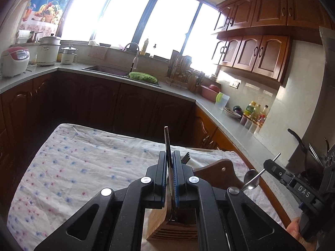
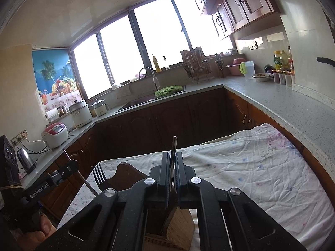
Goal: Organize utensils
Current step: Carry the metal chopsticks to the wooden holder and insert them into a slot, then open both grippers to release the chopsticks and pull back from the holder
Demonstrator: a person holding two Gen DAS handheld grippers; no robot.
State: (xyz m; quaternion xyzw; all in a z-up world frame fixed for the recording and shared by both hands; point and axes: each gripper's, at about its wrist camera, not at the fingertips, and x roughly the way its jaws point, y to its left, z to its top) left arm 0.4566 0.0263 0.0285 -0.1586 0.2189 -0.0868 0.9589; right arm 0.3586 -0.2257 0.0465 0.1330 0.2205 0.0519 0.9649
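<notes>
My left gripper (image 1: pixel 170 153) is shut on a thin metal utensil handle (image 1: pixel 166 138) that points up. Its lower end reaches down into a wooden utensil holder (image 1: pixel 173 228) right below the fingers; its head is hidden. My right gripper (image 2: pixel 172 154) is shut on a spoon handle (image 2: pixel 174 144), also above the holder (image 2: pixel 180 223). The left wrist view shows that gripper (image 1: pixel 270 164) with the spoon (image 1: pixel 251 176), bowl downward. A fork (image 2: pixel 98 172) stands tines up beside the holder, its base hidden. The left gripper (image 2: pixel 71 165) is at the left in the right wrist view.
A flowered cloth (image 1: pixel 73 167) covers the table. A wooden cutting board (image 1: pixel 219 174) lies behind the holder. A grey counter (image 2: pixel 282 108) with bottles and a bowl runs along the right. A person's hand (image 2: pixel 44 230) grips the left tool.
</notes>
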